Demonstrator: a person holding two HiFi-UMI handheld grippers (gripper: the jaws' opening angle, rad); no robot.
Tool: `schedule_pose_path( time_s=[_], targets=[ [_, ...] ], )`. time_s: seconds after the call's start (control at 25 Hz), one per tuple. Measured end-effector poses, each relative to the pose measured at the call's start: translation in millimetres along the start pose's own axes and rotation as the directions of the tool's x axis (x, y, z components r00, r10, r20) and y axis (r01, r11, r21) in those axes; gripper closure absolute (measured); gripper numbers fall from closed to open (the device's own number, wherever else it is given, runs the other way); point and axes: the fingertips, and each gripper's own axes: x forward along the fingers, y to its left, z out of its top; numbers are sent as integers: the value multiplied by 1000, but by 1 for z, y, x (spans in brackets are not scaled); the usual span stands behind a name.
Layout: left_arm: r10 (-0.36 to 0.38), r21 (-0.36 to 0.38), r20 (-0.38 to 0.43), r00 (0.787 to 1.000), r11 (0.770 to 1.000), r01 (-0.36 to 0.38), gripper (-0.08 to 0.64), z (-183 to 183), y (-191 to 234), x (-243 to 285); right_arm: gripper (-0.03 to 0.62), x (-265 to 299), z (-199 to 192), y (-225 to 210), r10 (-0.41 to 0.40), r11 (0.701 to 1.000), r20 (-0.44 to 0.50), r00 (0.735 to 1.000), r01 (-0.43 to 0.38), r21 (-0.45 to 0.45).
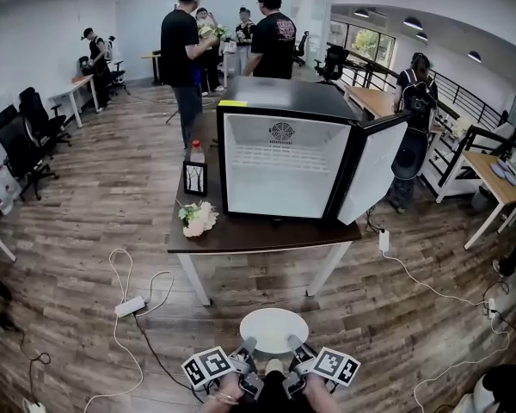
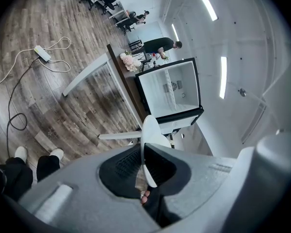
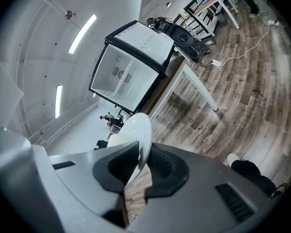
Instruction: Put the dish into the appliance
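Along the bottom edge of the head view, the left hand [image 1: 226, 399] and right hand [image 1: 320, 397] are cut off, with only a little of each showing. The jaws of the left gripper [image 1: 248, 348] and right gripper [image 1: 293, 345] hide the near rim of the dish [image 1: 273, 327]. The appliance [image 1: 284, 97] hides the back of the counter [image 1: 258, 235], and the emblem inside it is too small to read, as is the framed picture [image 1: 194, 179]. In both gripper views the dish shows edge-on, its lower part sunk between the jaws, and grey gripper body covers the lower frame.
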Motion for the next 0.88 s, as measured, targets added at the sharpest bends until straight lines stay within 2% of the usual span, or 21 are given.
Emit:
schedule_pose_path(
  time_s=[0.6,0.88],
  targets=[
    [13,8,36,999,1000,-13,535,30,-37,109,535,58,107,-19,28,1000,-28,999,-28,-9],
    [26,-4,73,997,1000,-26,535,36,-44,141,535,77,138,-28,42,999,-61,997,-44,-25]
  ],
)
